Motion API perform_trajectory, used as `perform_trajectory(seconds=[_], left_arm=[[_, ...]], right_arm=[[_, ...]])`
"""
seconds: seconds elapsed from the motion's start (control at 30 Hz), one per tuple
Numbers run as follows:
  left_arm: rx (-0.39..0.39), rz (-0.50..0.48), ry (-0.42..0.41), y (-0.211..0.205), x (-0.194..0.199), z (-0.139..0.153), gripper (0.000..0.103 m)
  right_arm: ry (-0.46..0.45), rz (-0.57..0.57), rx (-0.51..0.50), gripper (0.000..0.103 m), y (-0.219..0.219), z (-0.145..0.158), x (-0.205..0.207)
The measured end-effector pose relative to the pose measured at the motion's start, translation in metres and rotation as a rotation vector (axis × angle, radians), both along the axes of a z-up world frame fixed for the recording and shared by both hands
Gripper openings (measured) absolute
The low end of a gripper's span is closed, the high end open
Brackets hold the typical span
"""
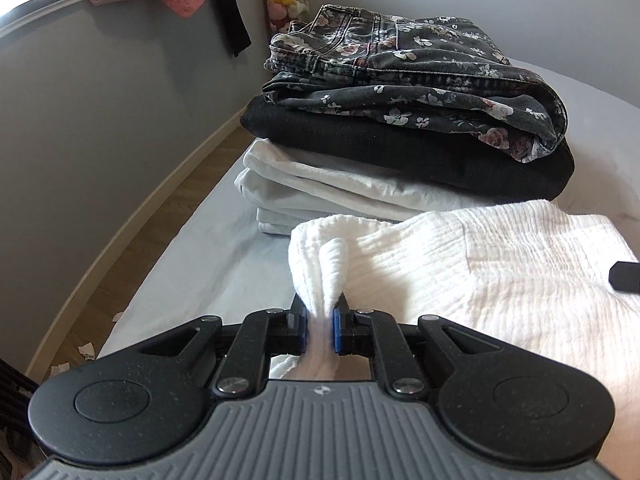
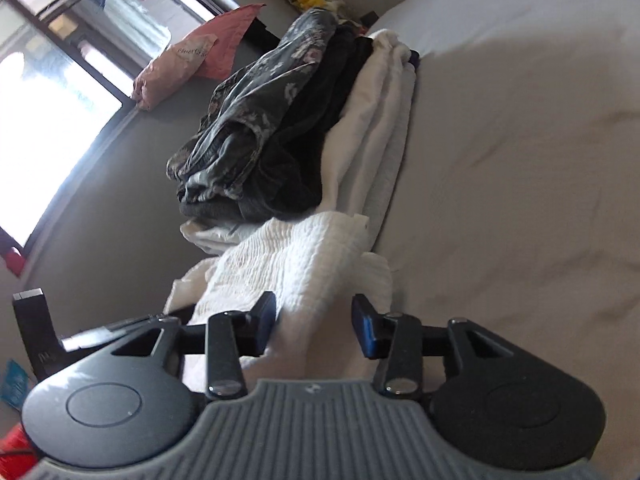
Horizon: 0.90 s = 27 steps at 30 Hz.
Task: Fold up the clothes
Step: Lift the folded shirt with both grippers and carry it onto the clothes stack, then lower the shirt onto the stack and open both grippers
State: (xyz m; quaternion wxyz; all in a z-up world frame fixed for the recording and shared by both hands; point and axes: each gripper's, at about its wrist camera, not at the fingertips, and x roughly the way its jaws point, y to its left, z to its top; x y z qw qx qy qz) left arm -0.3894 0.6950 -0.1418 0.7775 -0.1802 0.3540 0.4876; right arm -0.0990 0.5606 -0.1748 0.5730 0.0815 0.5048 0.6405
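Folding on the bed (image 1: 192, 264), beside a stack of clothes (image 1: 400, 120).
Left gripper (image 1: 320, 322) pinched on white cloth (image 1: 480, 264); right gripper (image 2: 314, 320) half open astride it, lengthwise toward stack.

My left gripper (image 1: 320, 330) points forward and down, its two blue-padded fingers (image 1: 337, 330) drawn in close, and a bunch of the white crinkled garment (image 1: 480, 264) is pinched between them; the pads press the cloth from both sides. My right gripper (image 2: 314, 324) is rolled over so its view sits tilted. Its fingers (image 2: 366, 332) stand apart, with a fold of the same white garment lying in the gap; the pad on the left of that view lies against the cloth, the other stands clear of it. No hand or sleeve of mine shows in either view.
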Motion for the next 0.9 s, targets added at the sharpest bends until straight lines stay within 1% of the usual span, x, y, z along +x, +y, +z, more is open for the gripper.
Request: perform_trajectory(seconds=[0.1, 0.13, 0.17, 0.2, 0.23, 0.27, 0.33, 0.37, 0.4, 0.47, 0.5, 0.6, 0.67, 0.8, 0.87, 0.9], left_arm=[[-0.022, 0.024, -0.033, 0.004, -0.003, 0.001, 0.014], [-0.025, 0.030, -0.038, 0.003, -0.004, 0.002, 0.014], [-0.023, 0.032, -0.037, 0.002, -0.004, 0.003, 0.014], [-0.018, 0.031, -0.036, 0.000, -0.004, 0.005, 0.014], [-0.013, 0.030, -0.035, -0.001, -0.004, 0.007, 0.014], [-0.002, 0.028, -0.041, -0.003, -0.005, 0.011, 0.014], [0.023, 0.024, -0.062, -0.009, -0.010, 0.020, 0.014], [0.035, 0.020, -0.083, -0.011, -0.013, 0.026, 0.014], [0.046, 0.016, -0.106, -0.014, -0.016, 0.032, 0.014], [0.045, 0.012, -0.134, -0.014, -0.020, 0.039, 0.014], [0.040, 0.007, -0.138, -0.014, -0.020, 0.040, 0.014], [0.010, -0.002, -0.081, -0.005, -0.013, 0.030, 0.013], [-0.021, -0.001, -0.060, 0.001, -0.010, 0.017, 0.013], [-0.072, -0.011, -0.034, 0.009, -0.004, -0.008, 0.014], [-0.075, -0.023, -0.009, 0.008, -0.001, -0.016, 0.014], [-0.074, -0.030, 0.003, 0.008, 0.001, -0.019, 0.014]], right_arm=[[0.116, -0.017, -0.029, 0.049, 0.012, -0.006, 0.018], [0.145, -0.029, -0.039, 0.048, 0.015, -0.008, 0.023], [0.162, -0.032, -0.040, 0.045, 0.019, -0.008, 0.026], [0.177, -0.033, -0.041, 0.038, 0.023, -0.008, 0.029], [0.167, -0.022, -0.042, 0.021, 0.025, -0.004, 0.028], [0.153, -0.008, -0.043, 0.015, 0.028, 0.000, 0.027], [0.082, 0.032, 0.016, 0.012, 0.026, 0.017, 0.021], [0.014, 0.060, 0.066, 0.011, 0.024, 0.029, 0.017], [-0.073, 0.086, 0.116, 0.011, 0.021, 0.042, 0.011], [-0.278, 0.128, 0.187, 0.010, 0.016, 0.063, -0.005], [-0.334, 0.139, 0.178, 0.010, 0.017, 0.063, -0.009], [-0.485, 0.167, 0.134, 0.010, 0.023, 0.058, -0.021], [-0.505, 0.170, 0.082, 0.010, 0.027, 0.043, -0.022], [-0.449, 0.165, 0.019, 0.010, 0.029, 0.009, -0.013], [-0.426, 0.162, 0.004, 0.010, 0.031, -0.003, -0.011], [-0.428, 0.162, 0.001, 0.010, 0.032, -0.007, -0.012]])
